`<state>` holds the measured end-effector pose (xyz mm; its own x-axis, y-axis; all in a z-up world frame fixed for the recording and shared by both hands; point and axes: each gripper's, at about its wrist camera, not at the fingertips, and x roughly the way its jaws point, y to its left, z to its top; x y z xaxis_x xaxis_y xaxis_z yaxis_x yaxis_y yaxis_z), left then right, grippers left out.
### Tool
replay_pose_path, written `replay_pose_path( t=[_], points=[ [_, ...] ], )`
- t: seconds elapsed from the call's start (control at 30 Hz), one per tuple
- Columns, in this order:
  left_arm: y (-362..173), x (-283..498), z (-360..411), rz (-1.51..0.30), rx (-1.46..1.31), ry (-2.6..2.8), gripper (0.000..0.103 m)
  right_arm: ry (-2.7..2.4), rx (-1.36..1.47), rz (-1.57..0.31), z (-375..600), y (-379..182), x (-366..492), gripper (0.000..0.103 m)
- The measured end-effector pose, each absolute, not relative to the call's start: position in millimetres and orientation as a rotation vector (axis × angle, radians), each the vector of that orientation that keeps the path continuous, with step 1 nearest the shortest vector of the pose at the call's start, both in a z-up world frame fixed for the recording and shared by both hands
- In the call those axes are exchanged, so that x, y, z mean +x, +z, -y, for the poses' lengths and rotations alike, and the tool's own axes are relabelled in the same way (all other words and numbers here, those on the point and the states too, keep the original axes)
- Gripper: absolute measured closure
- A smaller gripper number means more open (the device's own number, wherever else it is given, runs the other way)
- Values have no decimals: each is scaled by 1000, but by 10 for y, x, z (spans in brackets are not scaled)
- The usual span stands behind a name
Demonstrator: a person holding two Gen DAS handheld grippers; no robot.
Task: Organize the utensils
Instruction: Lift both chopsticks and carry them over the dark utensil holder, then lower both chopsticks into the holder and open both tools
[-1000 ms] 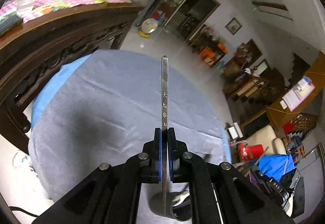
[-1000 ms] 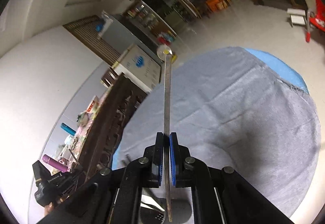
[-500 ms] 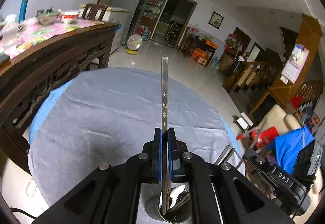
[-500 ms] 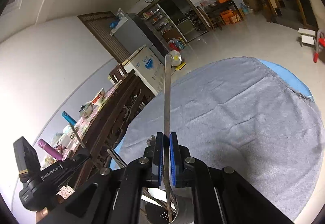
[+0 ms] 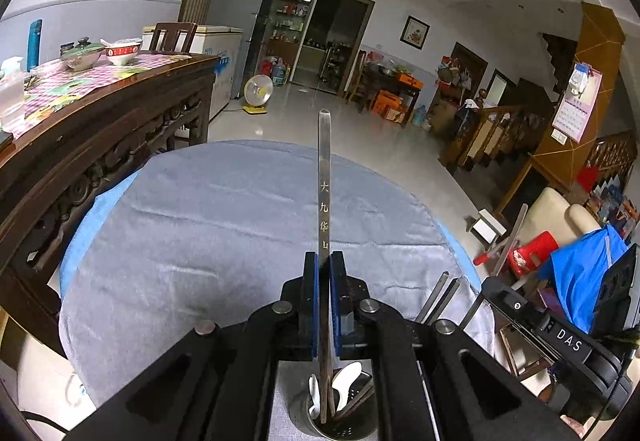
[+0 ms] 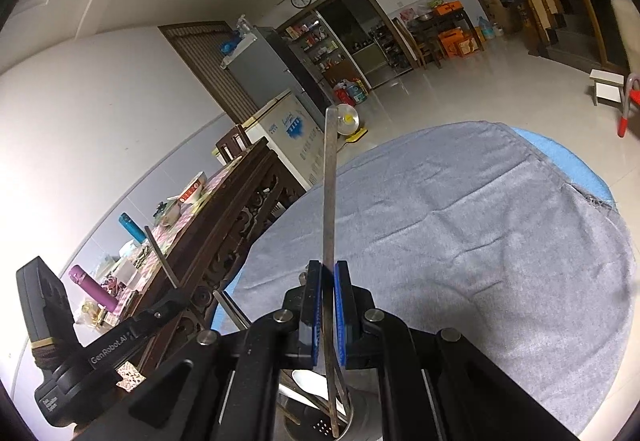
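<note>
1. Left wrist view. Left gripper (image 5: 324,305) is clamped on a flat steel utensil handle (image 5: 324,181) engraved with gold characters. Its lower end reaches into the perforated metal utensil holder (image 5: 332,423) directly below the jaws.
2. The holder stands on the grey tablecloth (image 5: 224,225), at its near edge. Inside it: a white spoon (image 5: 348,381) and dark stick-like pieces, probably chopsticks.
3. The other gripper body (image 5: 560,345) sits just right of the holder, with steel handles (image 5: 440,293) angling up beside it.
4. Right wrist view. Right gripper (image 6: 329,313) is closed on a plain steel strip handle (image 6: 330,193). Its lower tip is inside the same holder (image 6: 320,427), next to a white spoon bowl (image 6: 308,381).
5. The left gripper's body (image 6: 100,353) shows just left of the holder, a thin metal rod (image 6: 160,257) rising from it.
6. Judgement on the step: both utensils look ready for release. Keep each handle near upright over the holder mouth, lower until the tip bears on the bottom, open one gripper at a time, and lift straight up so no finger snags a neighbouring handle.
7. Hard to make out: each held utensil's working end is hidden in the holder, so spoon, fork or knife is undetermined. The holder rim is cut off by the gripper bodies and frame edge. Tip contact with the bottom cannot be confirmed.
</note>
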<state>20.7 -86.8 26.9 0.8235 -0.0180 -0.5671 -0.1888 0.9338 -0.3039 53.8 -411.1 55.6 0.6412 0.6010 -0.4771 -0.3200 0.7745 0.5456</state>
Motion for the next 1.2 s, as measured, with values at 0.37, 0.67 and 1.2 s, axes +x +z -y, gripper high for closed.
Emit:
replay_pose_path(
  t=[0.37, 0.67, 1.2],
  points=[
    [244, 165, 859, -593, -374, 95, 98, 550, 422, -675, 4079, 568, 484, 96],
    [216, 135, 896, -556, -373, 84, 98, 534, 350, -619, 3937, 580, 421, 96],
    [-92, 56, 1008, -575, -330, 78, 98, 518, 249, -631, 3828, 251, 96, 96]
  ],
)
